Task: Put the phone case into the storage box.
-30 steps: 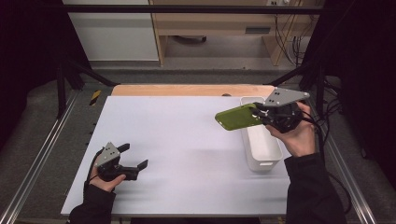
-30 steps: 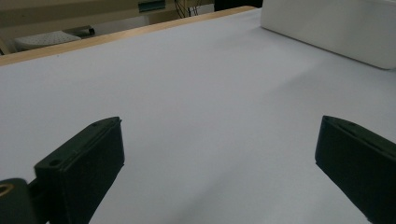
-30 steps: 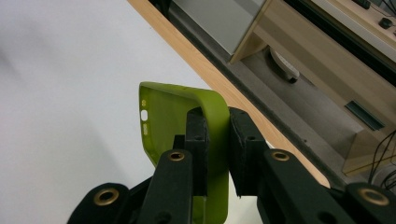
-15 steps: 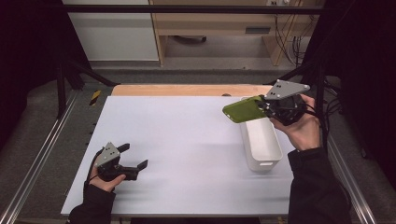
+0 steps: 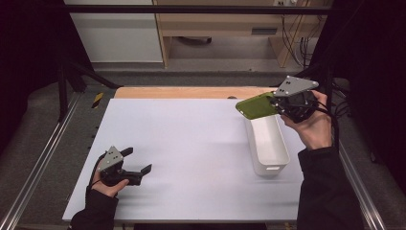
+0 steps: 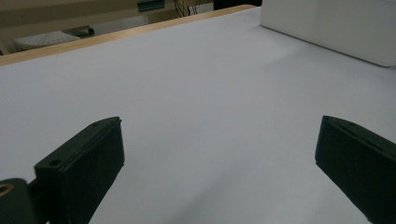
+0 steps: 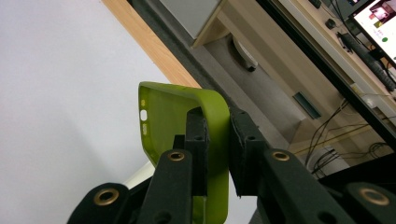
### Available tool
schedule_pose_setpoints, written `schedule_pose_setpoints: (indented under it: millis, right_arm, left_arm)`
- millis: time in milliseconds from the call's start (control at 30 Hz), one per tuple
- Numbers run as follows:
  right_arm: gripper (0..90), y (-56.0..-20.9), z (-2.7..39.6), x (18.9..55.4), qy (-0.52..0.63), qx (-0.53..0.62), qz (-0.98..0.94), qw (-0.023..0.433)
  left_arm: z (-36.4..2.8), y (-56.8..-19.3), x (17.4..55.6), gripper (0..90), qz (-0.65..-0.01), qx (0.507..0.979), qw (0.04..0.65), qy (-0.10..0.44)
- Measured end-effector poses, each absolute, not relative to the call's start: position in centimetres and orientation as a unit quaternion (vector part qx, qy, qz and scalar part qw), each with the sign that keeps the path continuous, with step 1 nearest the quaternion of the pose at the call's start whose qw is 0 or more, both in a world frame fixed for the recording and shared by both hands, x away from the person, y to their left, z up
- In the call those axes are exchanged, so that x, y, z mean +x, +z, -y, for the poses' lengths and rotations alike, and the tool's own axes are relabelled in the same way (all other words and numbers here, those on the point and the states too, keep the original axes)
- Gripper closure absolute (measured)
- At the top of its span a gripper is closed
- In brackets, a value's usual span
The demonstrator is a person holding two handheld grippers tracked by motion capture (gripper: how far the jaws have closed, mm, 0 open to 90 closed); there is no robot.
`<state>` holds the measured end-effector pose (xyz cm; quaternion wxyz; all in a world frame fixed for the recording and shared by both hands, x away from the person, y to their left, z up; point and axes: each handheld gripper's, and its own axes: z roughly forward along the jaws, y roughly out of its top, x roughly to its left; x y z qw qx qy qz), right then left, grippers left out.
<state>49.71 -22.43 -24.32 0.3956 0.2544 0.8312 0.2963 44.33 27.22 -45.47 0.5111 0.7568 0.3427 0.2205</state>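
One green phone case (image 5: 256, 105) is clamped by its edge between the jaws of the right hand-held gripper (image 5: 280, 103), raised above the far end of the white bin (image 5: 268, 143) on the counter (image 5: 191, 143); the left hand-held gripper (image 5: 139, 163) is held wide open, empty, near the counter's near-left corner

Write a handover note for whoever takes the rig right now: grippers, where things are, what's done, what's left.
Right gripper: shut on the green phone case, clamped on one edge and held in the air over the far end of the white bin.
Left gripper: open, empty, resting on the white table near the front left.
Done: case is picked up and off the table.
Left: probably to lower the case into the bin or set it down, then release; the left has no part yet.
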Motion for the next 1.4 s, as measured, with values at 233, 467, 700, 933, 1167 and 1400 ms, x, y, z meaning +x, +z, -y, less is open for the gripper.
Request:
schedule_pose_setpoints:
  millis: [233, 467, 700, 933, 1167, 1400]
  right_arm:
    - [79.4, -24.1, 22.6, 50.4, 0.271, 0.25, -0.834, 0.41]
    - [79.4, -23.9, 22.7, 51.0, 0.252, 0.244, -0.838, 0.418]
    - [79.4, -23.9, 22.8, 51.8, 0.23, 0.238, -0.843, 0.423]
    - [79.3, -24.1, 22.8, 52.6, 0.205, 0.227, -0.852, 0.425]
    - [79.3, -24.2, 22.9, 53.3, 0.183, 0.215, -0.861, 0.422]
    - [79.2, -24.6, 22.9, 54.0, 0.163, 0.203, -0.872, 0.415]
  left_arm:
    - [-27.2, -45.5, 44.3, 1.1, -0.342, 0.758, 0.51, 0.219]
    - [-27.3, -45.5, 44.4, 1.1, -0.343, 0.758, 0.51, 0.219]
    - [-27.3, -45.5, 44.4, 1.1, -0.342, 0.758, 0.511, 0.219]
    - [-27.3, -45.6, 44.4, 1.2, -0.341, 0.758, 0.511, 0.219]
    - [-27.3, -45.7, 44.5, 1.2, -0.34, 0.759, 0.511, 0.218]
    - [-27.3, -45.7, 44.5, 1.2, -0.339, 0.761, 0.509, 0.216]
